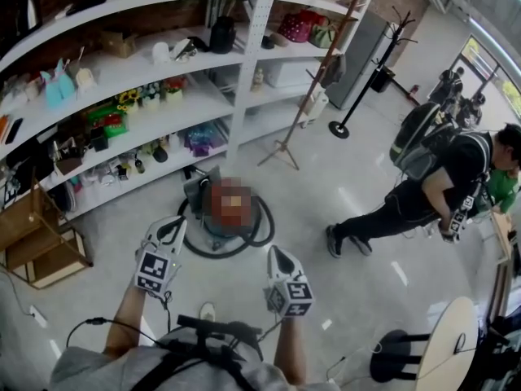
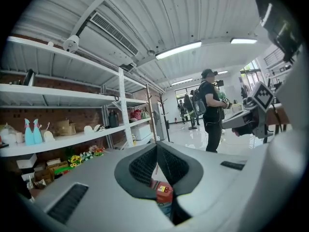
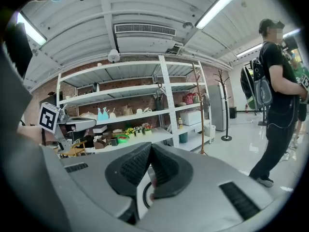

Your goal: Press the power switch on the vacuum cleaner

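Observation:
The vacuum cleaner (image 1: 202,195) sits on the floor in front of the shelves, a canister with a red top and a black hose (image 1: 264,231) looped round it. A mosaic patch covers most of its top in the head view, so no switch shows. My left gripper (image 1: 174,223) hovers just short of its left side, shut and empty. My right gripper (image 1: 275,252) hangs to the right and nearer to me, also shut and empty. In the left gripper view the red canister (image 2: 163,192) peeks out below the closed jaws of the left gripper (image 2: 156,147). The right gripper (image 3: 150,148) shows its pads touching.
White shelving (image 1: 244,80) full of small goods runs behind the vacuum. A wooden crate (image 1: 37,239) stands at left, a wooden stand (image 1: 313,80) and a coat rack (image 1: 358,72) behind. A person with a backpack (image 1: 431,169) walks at right. A round table (image 1: 456,344) and stool (image 1: 395,357) are near right.

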{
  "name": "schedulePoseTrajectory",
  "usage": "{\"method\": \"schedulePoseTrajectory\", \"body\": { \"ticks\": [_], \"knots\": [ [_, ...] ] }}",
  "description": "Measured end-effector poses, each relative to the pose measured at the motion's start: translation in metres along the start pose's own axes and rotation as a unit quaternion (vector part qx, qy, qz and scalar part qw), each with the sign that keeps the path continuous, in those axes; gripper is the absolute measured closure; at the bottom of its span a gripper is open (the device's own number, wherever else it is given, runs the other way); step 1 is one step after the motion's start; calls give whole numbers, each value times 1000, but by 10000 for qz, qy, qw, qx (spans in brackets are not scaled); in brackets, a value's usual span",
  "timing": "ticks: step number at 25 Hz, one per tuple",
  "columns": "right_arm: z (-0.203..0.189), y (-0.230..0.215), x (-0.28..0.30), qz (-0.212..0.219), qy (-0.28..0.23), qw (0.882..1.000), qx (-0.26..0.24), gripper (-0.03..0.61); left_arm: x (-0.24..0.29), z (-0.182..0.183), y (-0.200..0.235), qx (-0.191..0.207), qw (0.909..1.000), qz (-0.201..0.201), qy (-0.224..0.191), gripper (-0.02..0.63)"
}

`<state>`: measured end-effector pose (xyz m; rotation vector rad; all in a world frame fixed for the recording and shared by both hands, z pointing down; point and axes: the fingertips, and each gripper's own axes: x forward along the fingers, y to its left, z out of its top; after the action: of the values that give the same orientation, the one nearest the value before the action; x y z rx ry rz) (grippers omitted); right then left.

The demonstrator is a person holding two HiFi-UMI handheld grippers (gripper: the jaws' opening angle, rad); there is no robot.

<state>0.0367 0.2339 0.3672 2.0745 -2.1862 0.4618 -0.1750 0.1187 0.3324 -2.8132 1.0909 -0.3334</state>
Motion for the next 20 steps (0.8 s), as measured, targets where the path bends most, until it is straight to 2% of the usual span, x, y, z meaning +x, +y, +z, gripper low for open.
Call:
{"method": "schedulePoseTrajectory", "body": {
  "ticks": [9,20],
  "knots": [
    [5,-8,28,-25,68,10000,1,567,30,-8,12,-107,9999,-74,31,607],
    [14,-47,74,127,112,9998,70,567,86,-11,19,-155,9998,15,141,606]
  ]
}}
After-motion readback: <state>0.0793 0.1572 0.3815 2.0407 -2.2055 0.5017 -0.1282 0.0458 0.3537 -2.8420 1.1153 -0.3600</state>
